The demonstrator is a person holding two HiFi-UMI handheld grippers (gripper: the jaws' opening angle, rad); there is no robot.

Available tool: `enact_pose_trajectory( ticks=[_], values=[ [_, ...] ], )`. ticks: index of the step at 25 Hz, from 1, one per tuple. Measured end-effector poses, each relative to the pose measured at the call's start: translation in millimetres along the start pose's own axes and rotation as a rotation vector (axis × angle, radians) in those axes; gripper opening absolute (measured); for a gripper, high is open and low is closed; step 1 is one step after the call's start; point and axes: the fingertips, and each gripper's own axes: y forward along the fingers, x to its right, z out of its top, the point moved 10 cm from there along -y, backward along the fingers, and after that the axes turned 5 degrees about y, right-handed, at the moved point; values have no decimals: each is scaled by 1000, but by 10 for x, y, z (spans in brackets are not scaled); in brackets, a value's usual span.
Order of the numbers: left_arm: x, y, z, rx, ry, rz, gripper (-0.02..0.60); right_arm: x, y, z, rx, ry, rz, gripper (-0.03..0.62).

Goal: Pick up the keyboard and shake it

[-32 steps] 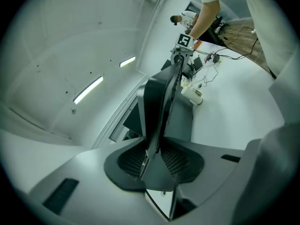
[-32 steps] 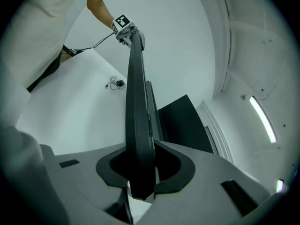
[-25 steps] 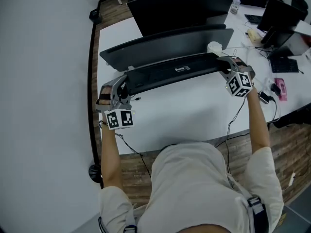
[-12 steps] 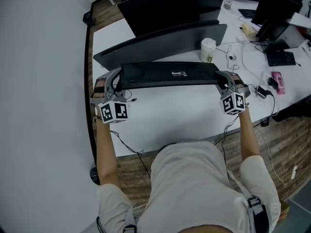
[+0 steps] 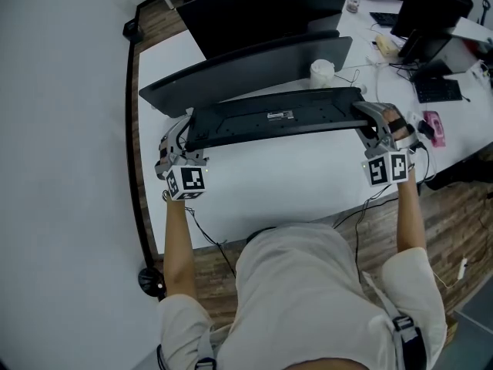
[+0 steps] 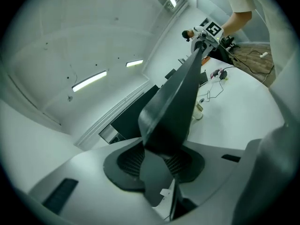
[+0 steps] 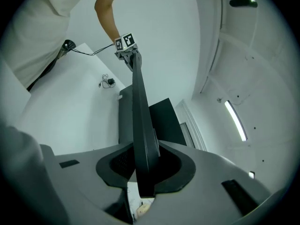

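Above white desk (image 5: 269,183) | 1 keyboard (image 5: 273,118) held up off it | 2 grippers: left gripper (image 5: 187,136) clamped on its L end, right gripper (image 5: 368,120) clamped on R end | 1 cup (image 5: 322,73) in head view only | ceiling lights (image 6: 89,81) in gripper views only

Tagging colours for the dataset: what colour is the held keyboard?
Black keyboard, with a small pale label on its visible face. Head view shows it best.

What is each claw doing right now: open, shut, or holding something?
Left claw: closed on the left end of the keyboard.
Right claw: closed on the keyboard's right end.
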Motion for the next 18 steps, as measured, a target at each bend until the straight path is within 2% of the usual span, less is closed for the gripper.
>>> enact_pose_trajectory(
  ticks=[4,8,11,14,18],
  values=[
    [127,-40,9,-2,0,13,120,240,-47,59,8,-87,29,119],
    [239,-136,41,9,36,-30,119,566,-45,156,33,-145,163,119],
    [333,-229,116,59,58,-79,120,816,-36,240,56,-176,268,118],
    [383,-328,143,120,4,-156,118,1042,35,285,59,-160,412,119],
    [425,-465,73,187,-160,-314,115,1203,160,245,83,-60,633,119]
  ],
)
